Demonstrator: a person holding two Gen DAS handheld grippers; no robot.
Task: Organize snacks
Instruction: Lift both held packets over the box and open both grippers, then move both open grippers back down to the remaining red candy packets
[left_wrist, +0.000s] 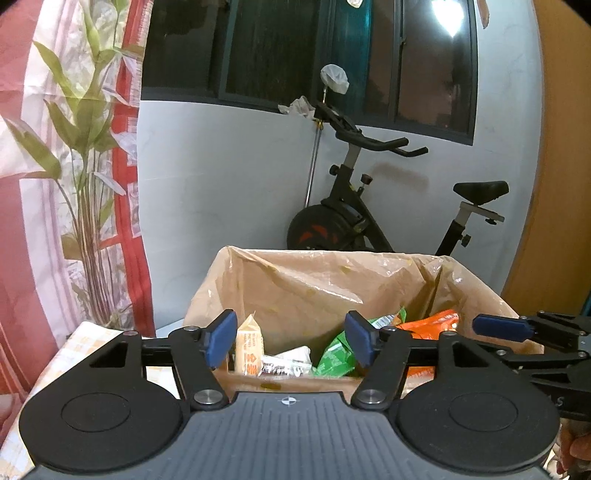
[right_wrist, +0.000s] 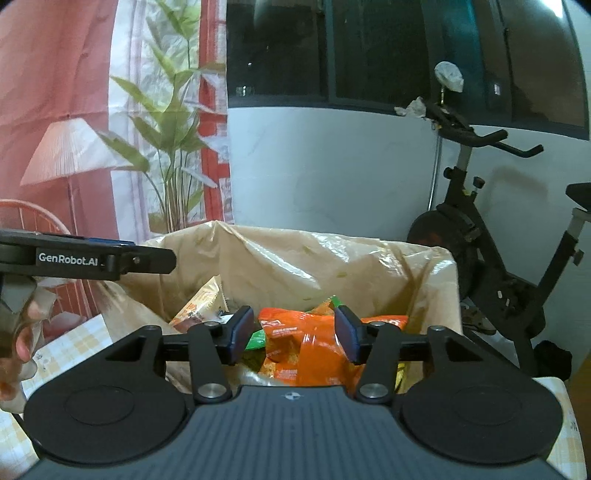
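A cardboard box lined with clear plastic stands on the table and holds the snacks. Inside lie a cream packet, a white and black bar, a green packet and an orange packet. My left gripper hangs open over the box's near edge with nothing between its pads. My right gripper is open above the orange packet, which shows between the pads, apart from them. A green packet and a cream packet lie beside it.
An exercise bike stands behind the box against the white wall. A printed curtain hangs to the left. The table carries a checked yellow cloth. A person's hand holds the left gripper's body.
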